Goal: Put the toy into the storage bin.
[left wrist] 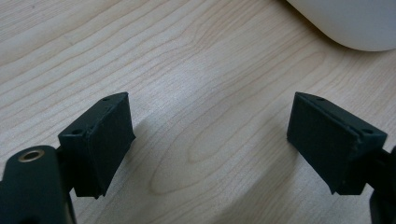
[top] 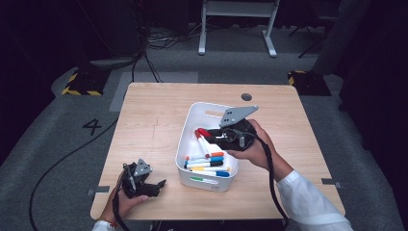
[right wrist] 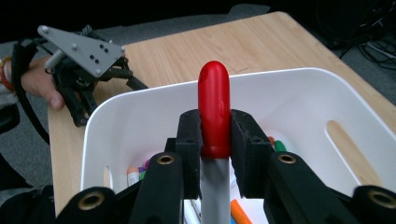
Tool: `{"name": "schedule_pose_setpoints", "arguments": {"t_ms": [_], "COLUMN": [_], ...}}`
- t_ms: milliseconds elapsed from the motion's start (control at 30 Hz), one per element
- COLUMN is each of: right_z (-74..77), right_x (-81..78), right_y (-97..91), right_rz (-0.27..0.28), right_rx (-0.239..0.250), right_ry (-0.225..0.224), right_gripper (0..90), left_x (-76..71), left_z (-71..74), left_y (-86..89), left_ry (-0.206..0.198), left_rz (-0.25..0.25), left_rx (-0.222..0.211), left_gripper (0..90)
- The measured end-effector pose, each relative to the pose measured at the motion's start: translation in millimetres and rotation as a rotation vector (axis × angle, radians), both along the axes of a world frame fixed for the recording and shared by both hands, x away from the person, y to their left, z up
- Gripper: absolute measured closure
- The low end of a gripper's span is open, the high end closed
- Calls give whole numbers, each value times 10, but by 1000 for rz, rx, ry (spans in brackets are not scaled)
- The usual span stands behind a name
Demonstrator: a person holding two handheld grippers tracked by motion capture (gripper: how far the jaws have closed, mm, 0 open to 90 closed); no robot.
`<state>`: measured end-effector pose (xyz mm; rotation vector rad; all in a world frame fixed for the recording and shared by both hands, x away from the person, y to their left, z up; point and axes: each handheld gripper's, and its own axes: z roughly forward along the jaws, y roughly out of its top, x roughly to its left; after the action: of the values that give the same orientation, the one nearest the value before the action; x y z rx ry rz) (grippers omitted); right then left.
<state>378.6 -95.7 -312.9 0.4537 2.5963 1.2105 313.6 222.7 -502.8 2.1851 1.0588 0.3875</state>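
- The light wooden table (top: 154, 115) with rounded corners carried the whole job, and most of its top lay bare around the bin.
- The white plastic bin (top: 191, 126) with slotted handles sat near the table's middle, placed within reach of the right hand, seemingly as the store for the pens.
- Inside it, a loose pile of coloured markers (top: 208, 163) lay flat at the near end, orange, blue and yellow caps among them.
- The right gripper (right wrist: 215, 133) was over the bin with its jaws clamped on the red-capped white marker (right wrist: 214, 107). The pads pinched it just at the base of the cap, so the cap stuck out past the jaws, probably for a firm hold while carrying it.
- The left gripper (left wrist: 210, 140) rested low near the table's front-left corner, jaws spread wide with nothing between them, likely parked out of the way.
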Motion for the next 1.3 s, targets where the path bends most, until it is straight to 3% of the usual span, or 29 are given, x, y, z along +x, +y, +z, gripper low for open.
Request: {"name": "schedule_pose_setpoints", "arguments": {"t_ms": [167, 200, 233, 300, 400, 433, 733, 800, 900, 933, 1100, 1300], "right_z": [-111, -178, -178, -297, -362, -412, -558, -574, -589, -587, -583, -550], "right_x": [8, 8, 8, 7, 1, -2, -30, -43, -39, -43, -30, -41], "right_y": [123, 178, 178, 245, 276, 300, 373, 381, 386, 386, 373, 325], "right_rz": [20, 31, 31, 58, 67, 81, 132, 132, 143, 132, 137, 111], "right_rx": [-38, -74, -74, -135, -169, -201, -289, -300, -306, -306, -298, -249], "right_ry": [21, 30, 30, 50, 73, 88, 145, 172, 164, 183, 167, 158], "right_gripper": [745, 745, 745, 745, 745, 745, 744, 743, 738, 706, 675, 618], "left_x": [-3, -3, -3, -2, -1, -1, -1, -1, -1, 0, 4, 6], "left_z": [1, 0, 0, 0, 2, 2, 2, -1, 0, -1, 0, 1], "left_y": [2, 2, 2, 2, 3, 4, 4, 2, 2, 2, 1, 3], "left_ry": [0, -1, -1, 0, -3, -3, -3, 1, 1, 1, 2, 2], "left_rz": [1, 1, 1, 1, 0, 0, 0, 1, 1, 0, -3, -5], "left_rx": [1, 1, 1, 0, 3, 3, 3, -1, -1, -1, -2, 0], "left_gripper": [145, 145, 145, 145, 145, 146, 145, 145, 145, 145, 145, 145]}}
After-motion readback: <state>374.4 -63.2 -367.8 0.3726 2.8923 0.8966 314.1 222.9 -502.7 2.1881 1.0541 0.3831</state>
